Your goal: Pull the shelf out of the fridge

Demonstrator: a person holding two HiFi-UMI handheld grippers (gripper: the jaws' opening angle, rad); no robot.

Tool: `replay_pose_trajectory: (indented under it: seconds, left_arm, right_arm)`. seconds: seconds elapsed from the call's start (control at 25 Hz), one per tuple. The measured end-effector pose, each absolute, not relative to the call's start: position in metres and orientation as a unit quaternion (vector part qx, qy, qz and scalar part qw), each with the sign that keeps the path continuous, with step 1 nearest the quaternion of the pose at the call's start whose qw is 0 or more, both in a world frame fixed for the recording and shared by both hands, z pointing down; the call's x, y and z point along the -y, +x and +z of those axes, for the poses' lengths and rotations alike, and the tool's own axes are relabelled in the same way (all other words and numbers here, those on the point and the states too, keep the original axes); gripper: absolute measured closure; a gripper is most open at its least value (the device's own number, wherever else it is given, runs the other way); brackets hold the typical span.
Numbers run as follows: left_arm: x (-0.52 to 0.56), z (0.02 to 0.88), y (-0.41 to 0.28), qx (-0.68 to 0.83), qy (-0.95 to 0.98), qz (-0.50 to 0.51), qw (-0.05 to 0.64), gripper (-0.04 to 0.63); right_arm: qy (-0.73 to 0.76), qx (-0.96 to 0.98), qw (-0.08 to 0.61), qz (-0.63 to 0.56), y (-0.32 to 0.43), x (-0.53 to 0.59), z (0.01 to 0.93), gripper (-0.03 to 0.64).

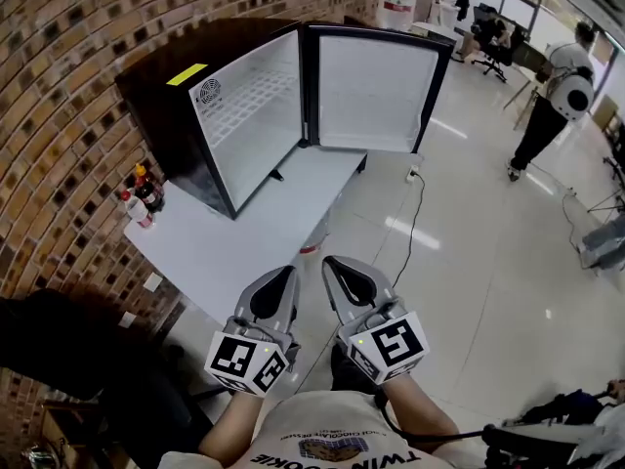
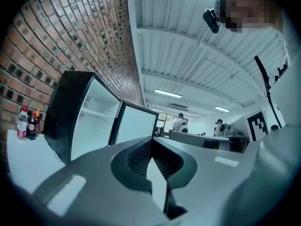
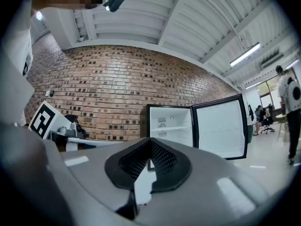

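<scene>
My left tongs [image 1: 285,276] and right tongs [image 1: 335,267] are both closed with nothing in them, well apart from the open fridge [image 1: 244,57] on the bench [image 1: 229,247]. The shelf [image 1: 252,94] sits inside.

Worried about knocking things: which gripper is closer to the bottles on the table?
Left. The left gripper is right of the bottles, closer to the camera; the right gripper is beside it, farther right.
</scene>
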State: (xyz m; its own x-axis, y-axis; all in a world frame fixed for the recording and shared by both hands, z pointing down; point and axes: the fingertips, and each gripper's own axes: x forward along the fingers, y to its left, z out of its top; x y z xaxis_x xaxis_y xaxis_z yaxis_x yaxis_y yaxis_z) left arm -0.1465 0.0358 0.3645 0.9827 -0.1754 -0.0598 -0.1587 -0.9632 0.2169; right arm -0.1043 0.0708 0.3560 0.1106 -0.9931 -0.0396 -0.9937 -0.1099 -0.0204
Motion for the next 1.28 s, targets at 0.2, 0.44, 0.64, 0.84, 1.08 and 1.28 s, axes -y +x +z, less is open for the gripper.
replay_pose_trajectory:
  seconds: [0.2, 0.44, 0.64, 0.84, 1.08, 1.28]
  left_arm:
    - [-0.006, 0.357, -0.099, 0.095, 0.989, -0.044, 0.101, 0.595]
    - [0.021, 0.360, -0.052, 0.111, 0.987, -0.040, 0.105, 0.595]
    - [0.041, 0.357, -0.022, 0.130, 0.985, -0.038, 0.108, 0.595]
    - [0.062, 0.355, 0.010, 0.155, 0.981, -0.035, 0.111, 0.595]
    - [0.085, 0.353, 0.042, 0.189, 0.972, -0.045, 0.132, 0.595]
    - [0.103, 0.352, 0.047, 0.226, 0.963, -0.055, 0.134, 0.595]
  right_arm:
    - [-0.736, -0.677, 0.021, 0.010, -0.059, -0.041, 0.353, 0.612]
    - [-0.723, -0.690, 0.024, 0.003, -0.016, -0.012, 0.357, 0.612]
    - [-0.707, -0.706, 0.029, -0.008, 0.014, 0.012, 0.358, 0.612]
    - [-0.687, -0.726, 0.034, -0.007, 0.043, 0.031, 0.354, 0.612]
    - [-0.660, -0.750, 0.045, -0.019, 0.077, 0.049, 0.355, 0.612]
    - [-0.637, -0.769, 0.052, -0.021, 0.091, 0.067, 0.352, 0.612]
